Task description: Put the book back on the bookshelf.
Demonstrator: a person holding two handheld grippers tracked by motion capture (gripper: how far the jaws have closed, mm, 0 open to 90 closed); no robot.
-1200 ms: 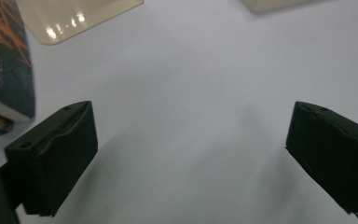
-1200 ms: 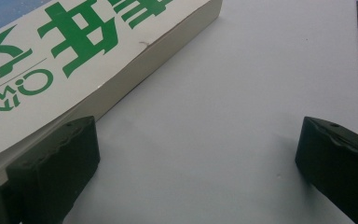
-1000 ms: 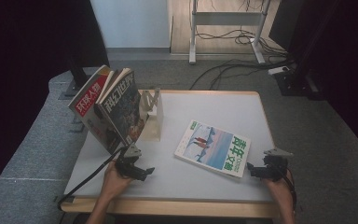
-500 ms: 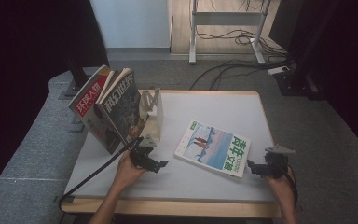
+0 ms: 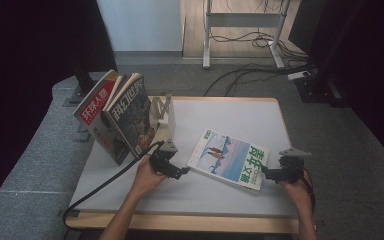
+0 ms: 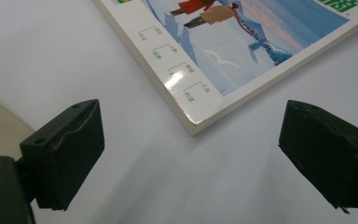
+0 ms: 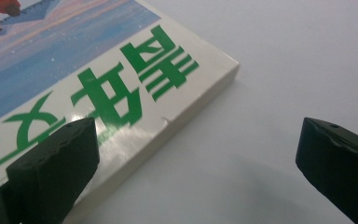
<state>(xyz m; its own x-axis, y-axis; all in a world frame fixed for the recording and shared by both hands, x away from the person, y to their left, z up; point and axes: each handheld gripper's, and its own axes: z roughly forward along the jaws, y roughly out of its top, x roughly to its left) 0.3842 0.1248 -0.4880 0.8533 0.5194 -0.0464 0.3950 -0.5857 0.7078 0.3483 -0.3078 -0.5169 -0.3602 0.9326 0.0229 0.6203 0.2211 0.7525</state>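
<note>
A magazine (image 5: 229, 159) with a blue snowy cover and green characters lies flat on the white table (image 5: 230, 117). My left gripper (image 5: 182, 173) is open just off the magazine's near left corner (image 6: 193, 125); that corner lies between its jaws, a little ahead of them. My right gripper (image 5: 264, 171) is open at the magazine's right end (image 7: 186, 93), its left jaw over the cover's edge and its right jaw over bare table. Neither holds anything.
Two magazines (image 5: 125, 117) stand leaning in a metal rack (image 5: 162, 111) at the table's left rear. A black cable (image 5: 105, 182) trails from the left gripper over the front left edge. Grey carpet surrounds the table, and desk legs and cables are behind.
My left gripper has moved right and slightly forward, from beside the standing magazines to the flat magazine's near left corner. The right gripper has stayed at the magazine's right end.
</note>
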